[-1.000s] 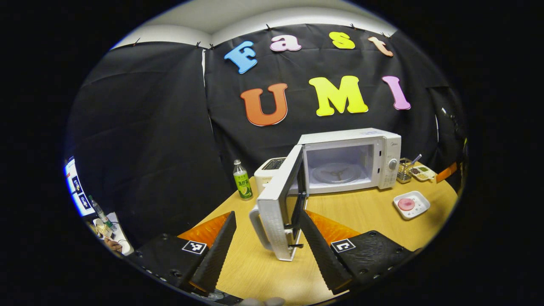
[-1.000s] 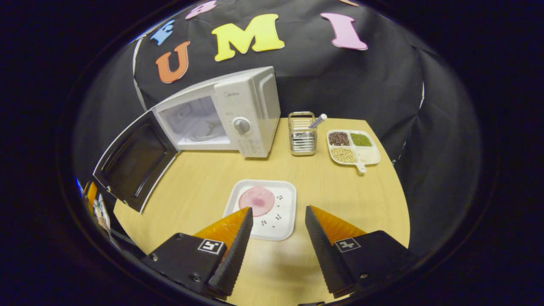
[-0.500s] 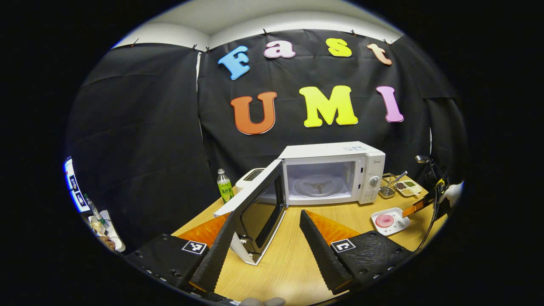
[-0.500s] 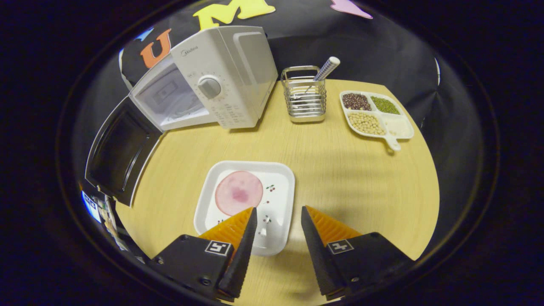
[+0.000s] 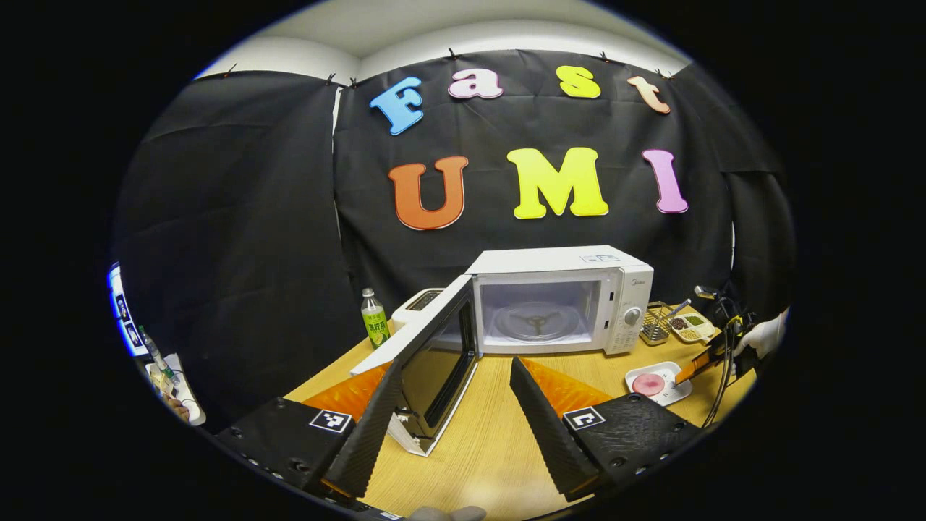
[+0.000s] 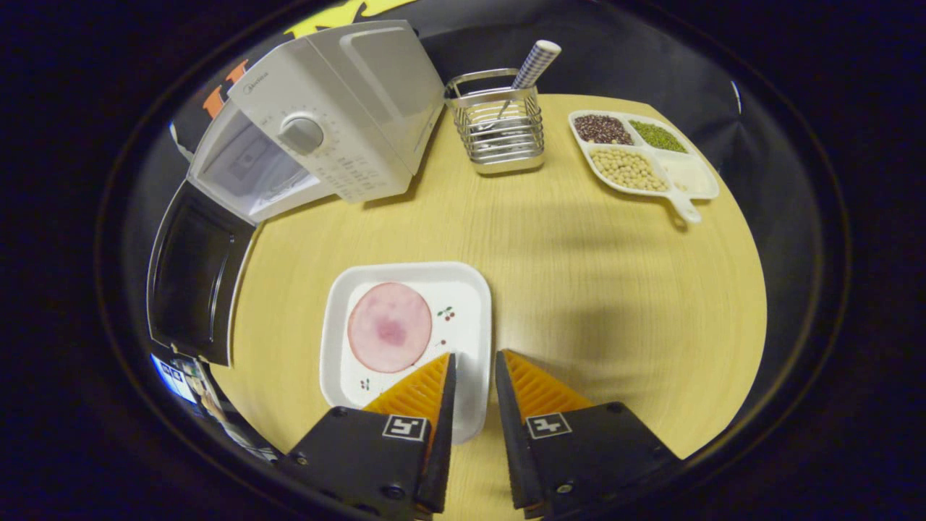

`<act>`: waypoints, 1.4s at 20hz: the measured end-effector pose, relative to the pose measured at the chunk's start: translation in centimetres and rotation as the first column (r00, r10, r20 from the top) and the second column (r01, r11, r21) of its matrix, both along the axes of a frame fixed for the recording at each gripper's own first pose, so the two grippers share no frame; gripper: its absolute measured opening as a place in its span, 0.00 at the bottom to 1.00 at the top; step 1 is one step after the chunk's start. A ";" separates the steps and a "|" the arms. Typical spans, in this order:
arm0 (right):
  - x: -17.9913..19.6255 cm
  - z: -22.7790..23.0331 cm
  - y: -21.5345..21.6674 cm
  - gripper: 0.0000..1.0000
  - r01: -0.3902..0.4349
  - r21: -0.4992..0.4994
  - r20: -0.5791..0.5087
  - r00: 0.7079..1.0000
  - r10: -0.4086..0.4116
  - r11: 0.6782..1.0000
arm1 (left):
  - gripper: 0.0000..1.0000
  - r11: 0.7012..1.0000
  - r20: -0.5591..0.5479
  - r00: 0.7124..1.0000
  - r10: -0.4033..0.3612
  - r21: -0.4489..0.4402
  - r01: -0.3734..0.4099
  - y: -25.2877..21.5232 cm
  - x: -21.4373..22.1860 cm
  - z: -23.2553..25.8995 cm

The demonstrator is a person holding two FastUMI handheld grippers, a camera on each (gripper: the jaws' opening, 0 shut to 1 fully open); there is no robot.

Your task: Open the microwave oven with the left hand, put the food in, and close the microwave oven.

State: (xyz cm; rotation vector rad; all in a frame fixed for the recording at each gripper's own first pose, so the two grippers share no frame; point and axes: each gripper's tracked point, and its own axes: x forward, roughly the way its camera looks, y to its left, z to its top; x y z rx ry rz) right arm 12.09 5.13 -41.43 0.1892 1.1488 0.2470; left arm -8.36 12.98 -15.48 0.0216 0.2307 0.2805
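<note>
White plate [image 6: 405,275] rim between right tool [image 6: 474,394] fingers

Worktop [image 6: 579,289]: pale wood-grain, matt. Microwave oven [image 6: 340,123]: smooth white plastic casing. Plate [image 6: 474,304]: glossy white; cutlery basket [image 6: 499,130]: shiny metal wire.

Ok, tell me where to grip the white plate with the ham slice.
Take the white plate by its raised near-right rim, coming in low from the front, where the right gripper straddles it. The ham slice lies left of centre, so that edge is bare.
</note>
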 end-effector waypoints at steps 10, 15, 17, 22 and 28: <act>-0.4 -0.1 -0.2 0.05 0.063 -0.095 -0.150 0.986 -0.077 0.994 | 0.90 0.998 -0.014 0.999 0.049 -0.041 -0.049 2.1 -0.7 -2.2; -1.0 -0.2 0.9 0.04 0.134 0.026 -0.145 0.981 -0.129 0.991 | 0.91 0.996 -0.026 0.997 0.078 -0.052 -0.079 3.2 -1.3 -2.9; -1.4 0.0 1.3 0.04 0.168 0.093 -0.144 0.978 -0.154 0.981 | 0.90 0.996 -0.036 0.996 0.079 -0.039 -0.080 3.5 -1.6 -2.9; -1.5 1.3 2.5 0.04 0.234 0.264 -0.100 0.971 -0.215 0.935 | 0.90 0.998 -0.048 0.997 0.069 0.004 -0.068 3.7 -1.6 -1.8; -1.1 4.2 4.4 0.00 0.284 0.422 -0.033 0.954 -0.298 0.861 | 0.90 1.000 -0.048 0.999 0.011 0.023 -0.010 1.8 -0.8 -0.3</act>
